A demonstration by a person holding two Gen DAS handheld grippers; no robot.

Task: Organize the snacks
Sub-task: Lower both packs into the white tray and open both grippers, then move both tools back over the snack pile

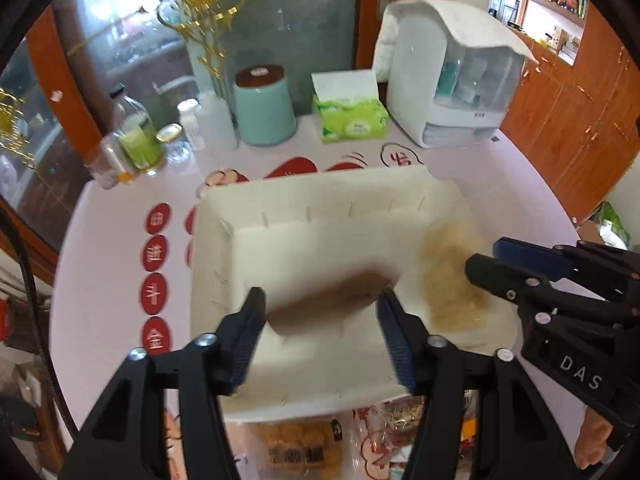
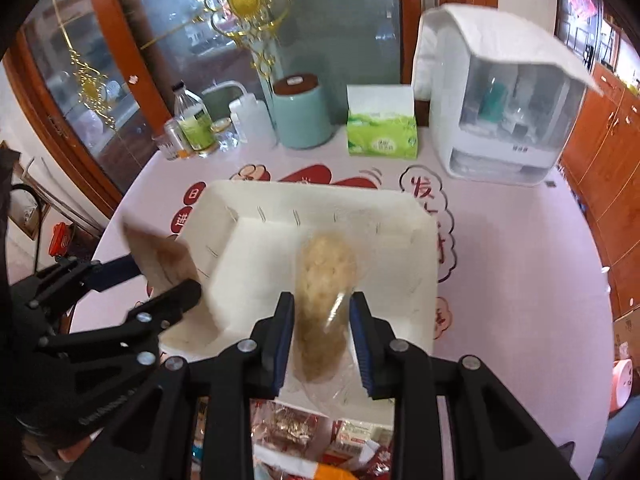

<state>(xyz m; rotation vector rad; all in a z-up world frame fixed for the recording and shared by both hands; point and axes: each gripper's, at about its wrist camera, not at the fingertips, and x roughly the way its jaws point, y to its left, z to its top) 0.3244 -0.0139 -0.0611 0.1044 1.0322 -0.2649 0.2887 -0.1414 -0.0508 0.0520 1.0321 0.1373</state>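
Left tongs [image 1: 322, 314] spread, brown snack [image 1: 328, 300] blurring loose between them over the white tray [image 1: 224, 216]. Right tongs [image 2: 322, 320] gripping a pale bagged snack [image 2: 326, 280] above the tray.

One white tray [image 2: 240, 200], one tissue box [image 2: 382, 136], one teal canister [image 2: 304, 120], two grippers [image 2: 322, 336] [image 1: 320, 332]

A pale pink table [image 2: 500, 280] with red printed characters carries a white tray [image 2: 424, 216] at the frame's centre. Along its far edge stand bottles [image 2: 196, 124], a mint canister [image 2: 302, 116], a green tissue box [image 2: 382, 136] and a white cabinet [image 2: 504, 100]. Snack packets [image 2: 288, 424] lie at bottom centre.
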